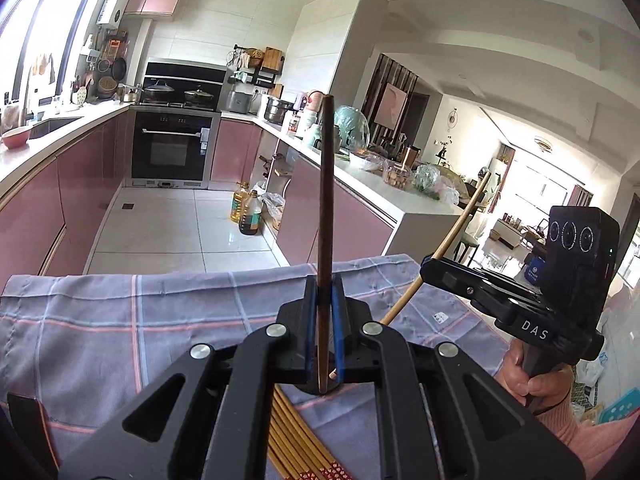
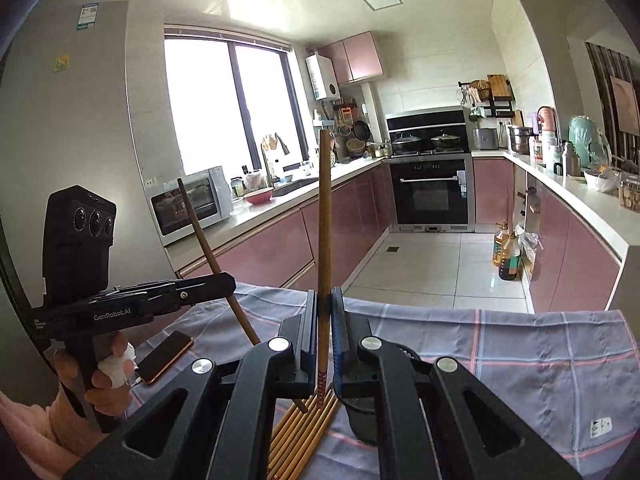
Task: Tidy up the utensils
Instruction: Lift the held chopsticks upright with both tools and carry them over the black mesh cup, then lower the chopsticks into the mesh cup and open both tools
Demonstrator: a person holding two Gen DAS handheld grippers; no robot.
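My left gripper (image 1: 323, 292) is shut on a dark brown chopstick (image 1: 326, 200) that stands upright above the checked cloth (image 1: 160, 320). My right gripper (image 2: 323, 304) is shut on a light bamboo chopstick (image 2: 325, 220), also upright. Each gripper shows in the other's view: the right one (image 1: 428, 264) with its bamboo chopstick (image 1: 452, 236) slanting, the left one (image 2: 230, 280) with its dark chopstick (image 2: 208, 240) slanting. A bundle of bamboo chopsticks (image 2: 304, 432) lies on the cloth below both grippers, also in the left wrist view (image 1: 296, 440). A dark round holder (image 2: 362, 416) stands just right of the bundle.
A phone (image 2: 164, 356) lies on the cloth at the left. Beyond the table edge is the kitchen floor with oil bottles (image 1: 245, 212), pink cabinets (image 1: 48, 208) on both sides and an oven (image 2: 430, 196) at the back.
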